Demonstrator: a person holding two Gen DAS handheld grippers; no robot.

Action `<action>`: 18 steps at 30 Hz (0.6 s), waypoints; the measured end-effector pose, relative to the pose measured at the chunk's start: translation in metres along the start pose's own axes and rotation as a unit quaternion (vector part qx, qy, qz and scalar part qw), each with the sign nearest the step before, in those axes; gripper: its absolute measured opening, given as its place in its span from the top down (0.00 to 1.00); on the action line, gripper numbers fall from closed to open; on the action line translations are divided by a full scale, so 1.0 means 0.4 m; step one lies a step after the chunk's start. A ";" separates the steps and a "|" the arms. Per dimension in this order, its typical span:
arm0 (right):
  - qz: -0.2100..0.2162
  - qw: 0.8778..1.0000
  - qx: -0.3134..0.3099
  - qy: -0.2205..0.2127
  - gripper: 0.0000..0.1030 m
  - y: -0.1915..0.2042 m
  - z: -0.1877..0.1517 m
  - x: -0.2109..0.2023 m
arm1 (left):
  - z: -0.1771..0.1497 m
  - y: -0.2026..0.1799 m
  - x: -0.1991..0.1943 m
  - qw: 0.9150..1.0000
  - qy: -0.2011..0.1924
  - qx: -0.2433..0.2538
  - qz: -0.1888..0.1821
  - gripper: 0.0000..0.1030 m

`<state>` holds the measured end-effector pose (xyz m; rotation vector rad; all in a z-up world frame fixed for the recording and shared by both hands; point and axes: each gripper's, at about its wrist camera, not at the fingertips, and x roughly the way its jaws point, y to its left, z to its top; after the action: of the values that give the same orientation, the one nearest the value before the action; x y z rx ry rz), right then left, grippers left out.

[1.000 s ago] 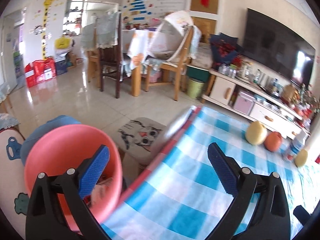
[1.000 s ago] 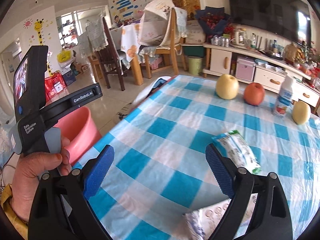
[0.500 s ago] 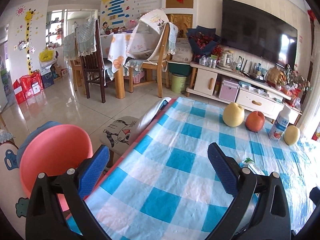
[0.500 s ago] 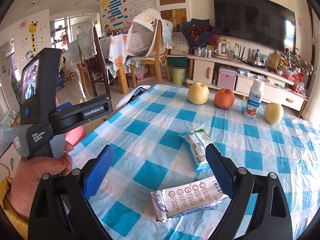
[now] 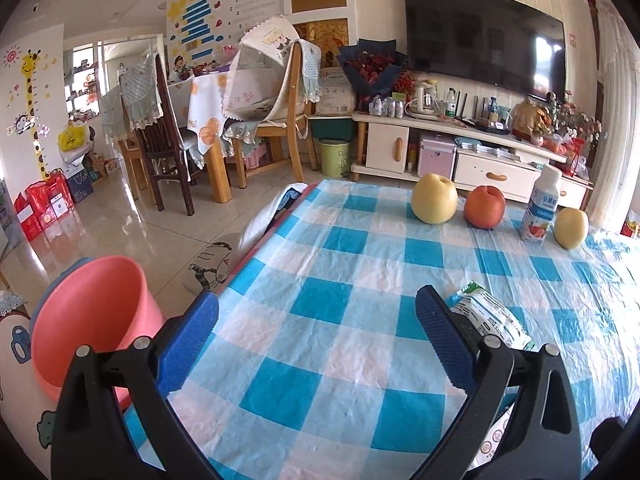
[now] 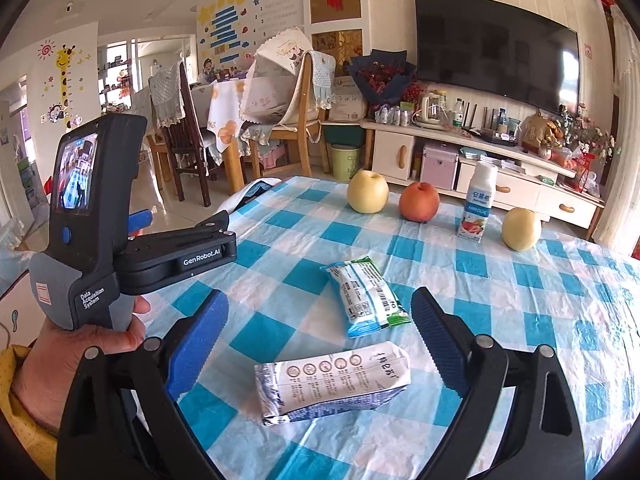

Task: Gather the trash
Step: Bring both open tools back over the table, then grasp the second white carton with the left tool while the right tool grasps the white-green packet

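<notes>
Both tools, left [image 5: 316, 334] and right [image 6: 320, 334], now released, have been swung from the bin [image 5: 90, 320] toward two wrappers [image 6: 332, 384] awaiting collection on the tabletop [image 6: 500, 288].

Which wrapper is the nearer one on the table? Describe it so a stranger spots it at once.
Start at the blue and white checked table and come forward from the row of fruit. Two wrappers lie near the front edge; the nearer one is the silver wrapper, lying crosswise. Unlike the green-edged packet behind it, it carries a row of round symbols.
</notes>
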<state>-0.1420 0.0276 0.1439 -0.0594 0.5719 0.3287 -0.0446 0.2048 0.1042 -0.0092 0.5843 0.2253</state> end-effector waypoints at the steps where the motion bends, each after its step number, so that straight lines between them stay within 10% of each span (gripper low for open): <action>1: -0.001 1.000 0.001 0.001 0.11 -0.008 -0.002 0.002 | -0.003 -0.005 0.002 1.000 0.002 0.003 -0.001 0.04; 18: -0.019 0.998 0.054 0.032 0.11 -0.168 -0.014 0.069 | -0.025 -0.092 0.027 0.996 0.025 0.062 -0.058 0.04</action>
<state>-0.1015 -0.0288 0.1217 0.0229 0.6511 0.2591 -0.0336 0.1705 0.0878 0.0725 0.6447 0.0764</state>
